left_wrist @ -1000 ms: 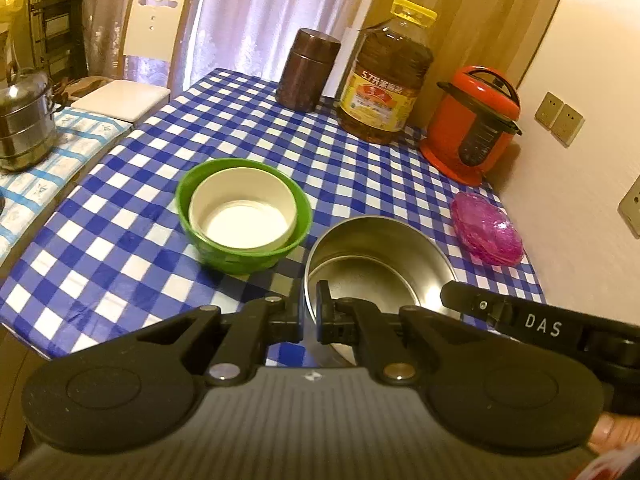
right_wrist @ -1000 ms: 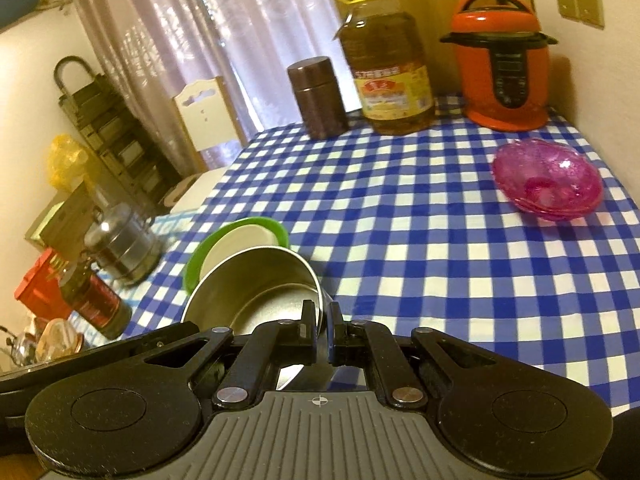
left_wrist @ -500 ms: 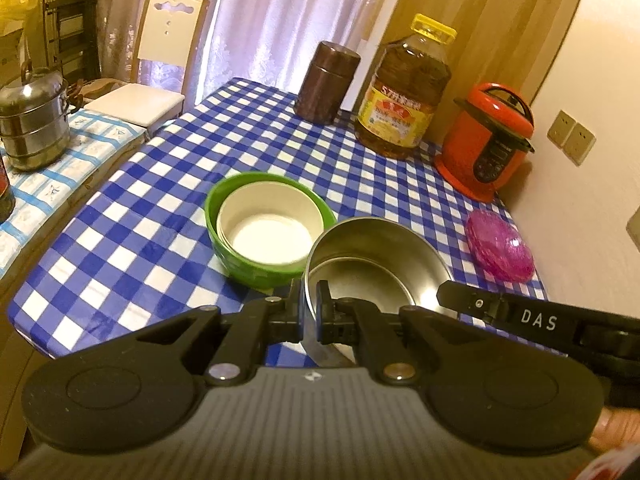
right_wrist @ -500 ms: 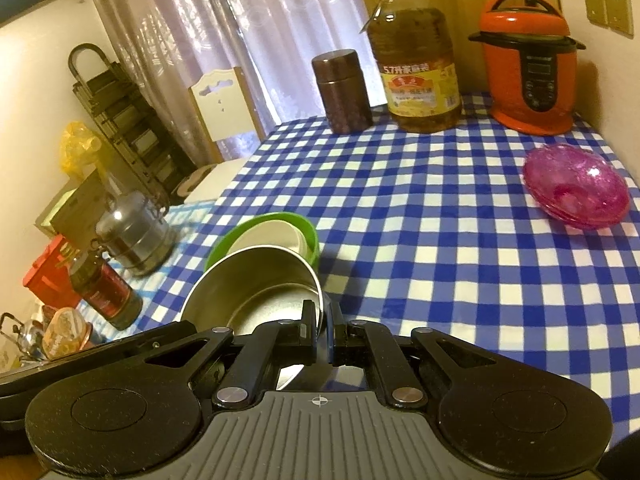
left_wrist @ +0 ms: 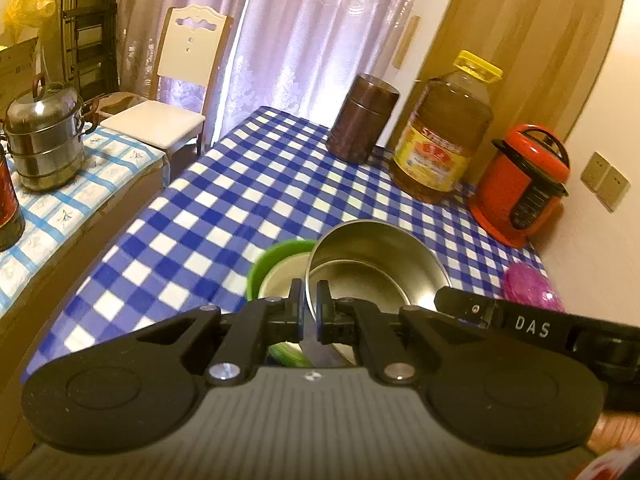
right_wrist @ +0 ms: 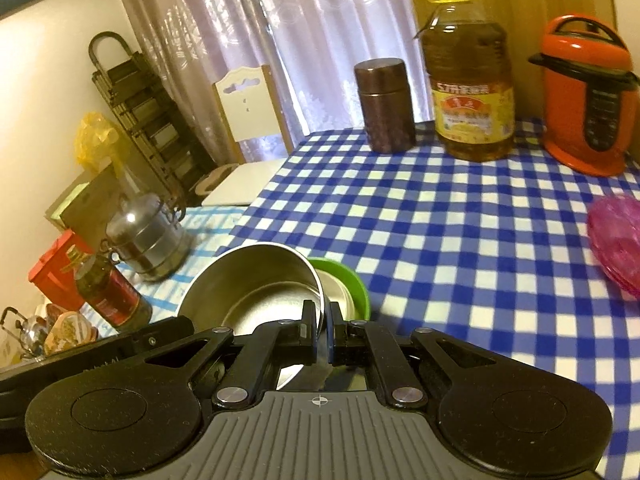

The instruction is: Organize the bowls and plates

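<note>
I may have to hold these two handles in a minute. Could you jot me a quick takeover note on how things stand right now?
Left gripper: shut on the rim of the steel bowl.
Right gripper: shut on the opposite side of the same rim, so both carry the bowl together.
Where things are: the steel bowl hangs over the green bowl, which has a cream bowl nested in it. The pink dish sits apart near the wall on the checked tablecloth.
Done: cream bowl in green bowl; steel bowl lifted.
Left: probably lower the steel bowl onto that stack, release, then deal with the pink dish.
</note>
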The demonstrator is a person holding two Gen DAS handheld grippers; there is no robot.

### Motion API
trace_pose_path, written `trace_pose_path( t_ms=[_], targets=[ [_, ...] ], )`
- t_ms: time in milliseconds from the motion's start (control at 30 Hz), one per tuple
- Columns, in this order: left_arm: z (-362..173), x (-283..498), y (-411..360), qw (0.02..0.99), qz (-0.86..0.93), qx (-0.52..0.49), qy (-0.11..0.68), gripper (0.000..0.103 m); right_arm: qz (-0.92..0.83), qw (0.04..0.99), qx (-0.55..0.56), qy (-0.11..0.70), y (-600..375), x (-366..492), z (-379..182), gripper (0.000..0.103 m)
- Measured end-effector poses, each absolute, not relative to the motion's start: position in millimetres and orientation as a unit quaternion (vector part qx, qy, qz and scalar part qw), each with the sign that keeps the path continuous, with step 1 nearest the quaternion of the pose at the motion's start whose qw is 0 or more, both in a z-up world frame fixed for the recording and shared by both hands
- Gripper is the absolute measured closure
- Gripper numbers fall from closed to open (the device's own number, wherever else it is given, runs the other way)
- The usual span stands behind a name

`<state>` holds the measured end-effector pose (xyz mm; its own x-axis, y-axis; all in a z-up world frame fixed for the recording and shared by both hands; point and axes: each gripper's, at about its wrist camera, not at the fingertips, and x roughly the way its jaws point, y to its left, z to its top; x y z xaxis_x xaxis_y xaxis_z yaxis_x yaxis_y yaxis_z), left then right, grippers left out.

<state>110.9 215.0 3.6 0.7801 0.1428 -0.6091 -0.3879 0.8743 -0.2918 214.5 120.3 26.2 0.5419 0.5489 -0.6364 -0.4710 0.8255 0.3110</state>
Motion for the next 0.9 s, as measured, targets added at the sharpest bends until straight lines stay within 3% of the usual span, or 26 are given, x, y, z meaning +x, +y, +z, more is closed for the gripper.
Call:
trace_pose_path(
  t_ms=[900],
  targets=[
    [-51.3,161.0,239.1,0.910,0.141,-0.185,0.342,0.098,0.291,0.863,0.004,0.414,156.0,268.1,-36.9,0.098]
  ],
)
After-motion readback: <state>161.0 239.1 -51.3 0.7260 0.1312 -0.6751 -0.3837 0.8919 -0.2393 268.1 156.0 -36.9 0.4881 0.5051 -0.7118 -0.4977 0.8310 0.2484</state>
